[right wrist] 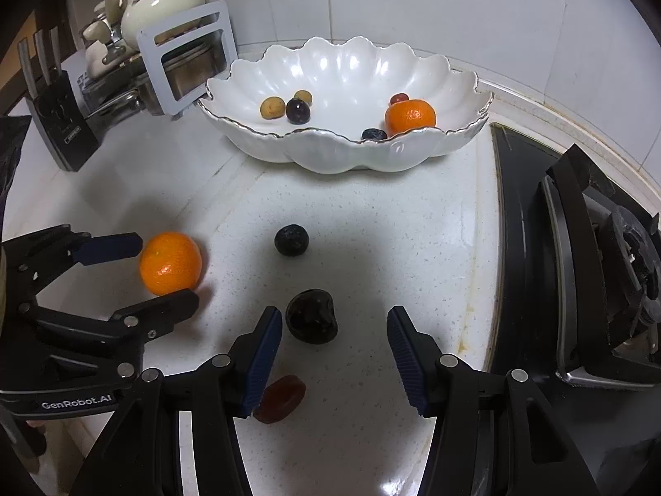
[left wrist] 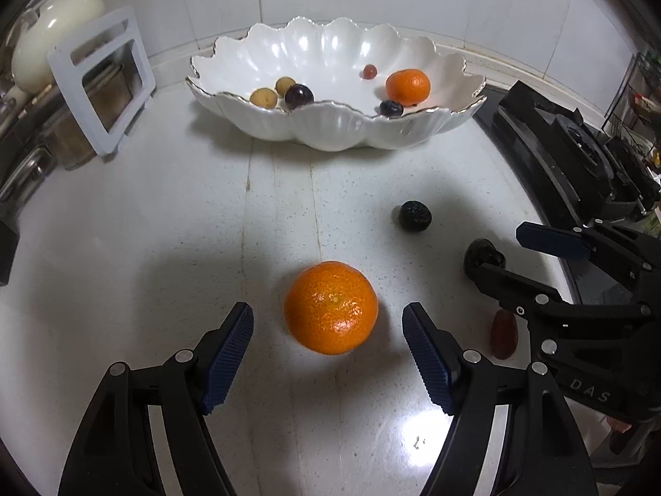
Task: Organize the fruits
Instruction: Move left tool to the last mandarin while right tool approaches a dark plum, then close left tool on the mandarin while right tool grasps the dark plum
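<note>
Step in hand, by my reading: pick-up approach on two loose fruits. Left gripper [left wrist: 328,345] spread wide, straddling the mandarin [left wrist: 331,307] well in front of the scalloped bowl [left wrist: 330,132], pads not touching. Right gripper [right wrist: 334,357] likewise apart around the wrinkled dark fruit [right wrist: 311,316], also bowl-front. Next: advance, close gently, carry to bowl. Mandarin glossy, dimpled, intact.
</note>
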Tool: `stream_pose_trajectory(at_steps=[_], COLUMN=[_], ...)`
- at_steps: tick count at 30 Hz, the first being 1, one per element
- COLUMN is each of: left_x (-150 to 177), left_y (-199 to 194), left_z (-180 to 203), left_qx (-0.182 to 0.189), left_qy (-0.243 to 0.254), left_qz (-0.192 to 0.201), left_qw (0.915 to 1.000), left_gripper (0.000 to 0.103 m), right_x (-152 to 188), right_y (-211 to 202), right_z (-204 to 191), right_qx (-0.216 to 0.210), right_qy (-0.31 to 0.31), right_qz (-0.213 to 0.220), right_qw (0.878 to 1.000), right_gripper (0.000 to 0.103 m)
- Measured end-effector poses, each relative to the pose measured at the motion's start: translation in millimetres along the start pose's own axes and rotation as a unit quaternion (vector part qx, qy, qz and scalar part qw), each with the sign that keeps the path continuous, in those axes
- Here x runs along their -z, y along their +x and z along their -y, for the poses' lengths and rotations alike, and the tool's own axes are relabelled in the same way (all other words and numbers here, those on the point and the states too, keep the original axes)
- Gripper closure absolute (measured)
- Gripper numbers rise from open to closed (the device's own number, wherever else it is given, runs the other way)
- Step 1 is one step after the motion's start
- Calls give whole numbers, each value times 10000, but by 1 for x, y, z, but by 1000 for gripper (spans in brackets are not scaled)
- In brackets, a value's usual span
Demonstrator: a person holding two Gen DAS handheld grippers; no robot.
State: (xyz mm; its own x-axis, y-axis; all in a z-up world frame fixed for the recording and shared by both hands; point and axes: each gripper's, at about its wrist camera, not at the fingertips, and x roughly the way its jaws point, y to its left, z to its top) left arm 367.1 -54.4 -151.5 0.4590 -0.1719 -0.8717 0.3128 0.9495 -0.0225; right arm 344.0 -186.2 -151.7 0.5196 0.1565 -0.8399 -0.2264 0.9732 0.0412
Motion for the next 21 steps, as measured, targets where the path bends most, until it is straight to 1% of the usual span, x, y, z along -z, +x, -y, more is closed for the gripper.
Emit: stream_pose_trajectory(at_steps=[2,6,8,10,13,14,15,17,19,21], left_x=[0,-1,-2,-2,-3,-3,-3,-3,-3,-3], left_y=[3,7,8,10,12,12,12,13,13,13], left_z=[-1,-1,-1,-1,0,0,0,0,1,0], left_qx=[22,9,5,24,-27,-40,-46,-44,-36,-33], left_qy=[-33,-44,-39,-40,17,36,53,78,86,95], left_qz=[-17,-42,-57,-87,-68,-56,-41,-24,-24,-1], left_qw=[10000,10000,10000,10000,10000,10000,10000,10000,10000,9999], left_gripper=[30,38,39,44,49,52,54,57,58,59], right_x=[0,-1,0,0,0,0,0,0,0,0], right_y=[2,6,7,7,11,11,11,12,13,12], right_z=[0,-2,-4,-5,-8,-9,-9,-10,-12,-14], right_qx=[19,1,-4,-51,-84,-110,-170,-253,-302,-278], right_qy=[-9,-30,-50,-59,-93,-84,-70,-61,-64,-72], right_qz=[-14,-29,-38,-30,-71,-71,-73,-94,-99,-81], right_qw=[10000,10000,10000,10000,9999,9999,9998,9996,9995,9996], right_gripper=[49,50,50,55,58,62,64,71,75,75])
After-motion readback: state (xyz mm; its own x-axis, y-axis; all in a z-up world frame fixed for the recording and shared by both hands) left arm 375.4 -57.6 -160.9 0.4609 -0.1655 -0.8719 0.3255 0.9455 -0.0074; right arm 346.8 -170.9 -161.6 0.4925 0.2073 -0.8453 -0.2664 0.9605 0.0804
